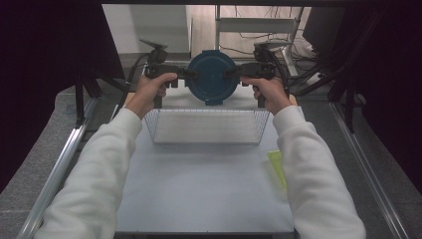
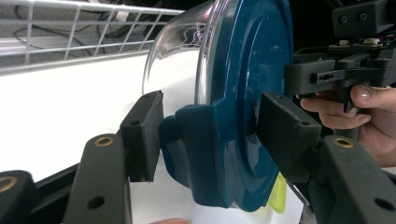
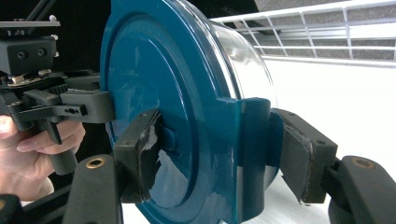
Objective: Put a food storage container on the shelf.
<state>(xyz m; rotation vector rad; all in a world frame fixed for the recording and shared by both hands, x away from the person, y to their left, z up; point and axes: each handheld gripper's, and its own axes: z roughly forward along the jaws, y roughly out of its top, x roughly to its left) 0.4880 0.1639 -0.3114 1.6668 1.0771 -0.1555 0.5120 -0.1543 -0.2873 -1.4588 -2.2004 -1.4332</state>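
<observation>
A round clear container with a dark blue lid (image 1: pixel 212 77) hangs on edge above the far rim of the wire basket (image 1: pixel 206 127), lid turned toward the person. My left gripper (image 1: pixel 186 74) is shut on the lid's left clip, my right gripper (image 1: pixel 234 73) on its right clip. In the left gripper view the two pads squeeze the blue clip and lid rim (image 2: pixel 243 93), with the clear bowl (image 2: pixel 180 60) behind and my left gripper (image 2: pixel 210 135) around them. In the right gripper view my right gripper (image 3: pixel 219 154) clamps the opposite clip of the lid (image 3: pixel 159 70).
The white wire basket sits at the far half of the grey table (image 1: pixel 199 194), its mesh (image 2: pixel 70 32) close beneath the container. A yellow-green strip (image 1: pixel 277 167) lies by the right forearm. Metal rails and black curtains flank the table.
</observation>
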